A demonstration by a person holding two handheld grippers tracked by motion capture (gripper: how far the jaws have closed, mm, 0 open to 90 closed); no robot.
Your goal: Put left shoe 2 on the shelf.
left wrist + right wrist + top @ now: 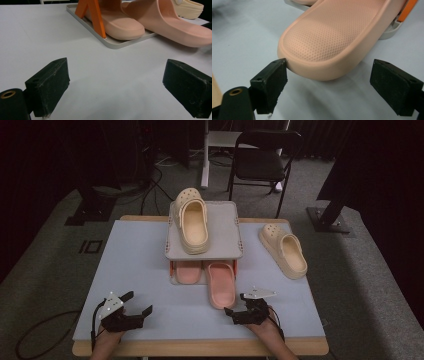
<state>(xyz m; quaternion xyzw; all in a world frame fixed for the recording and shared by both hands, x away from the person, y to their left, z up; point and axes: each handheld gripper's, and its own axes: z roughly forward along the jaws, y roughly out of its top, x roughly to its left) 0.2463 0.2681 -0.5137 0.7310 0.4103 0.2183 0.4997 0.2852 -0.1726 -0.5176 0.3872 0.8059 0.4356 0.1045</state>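
While both claws rest low at the near edge of the table (135, 270), the right claw (239, 312) sits with its jaws spread wide just short of the heel of the pink slide (221, 284). Seen in the right gripper view, that pink slide (332, 37) lies flat on the pale table cover, its rounded end between the two black jaws; the jaw on the left of that view stands at the sole's rim, though whether it touches cannot be told, and the other jaw stands clear of it. From the high view, the slide projects toward the person from beneath a two-level shoe rack (225, 240), its far end at the rack's lower tray.

A second pink slide (187, 271) lies on that lower tray, just beside the first. In the left gripper view the second slide (120, 26) rests on the grey tray behind an orange strut (96, 17) of the rack. On the rack's upper shelf stands a cream clog (192, 220); its mate, another cream clog (284, 251), lies on the table to the right of the rack, well apart from both claws.

The left claw (131, 307) is likewise wide, holding nothing, its jaws over bare table cover (112, 75) near the left front corner.
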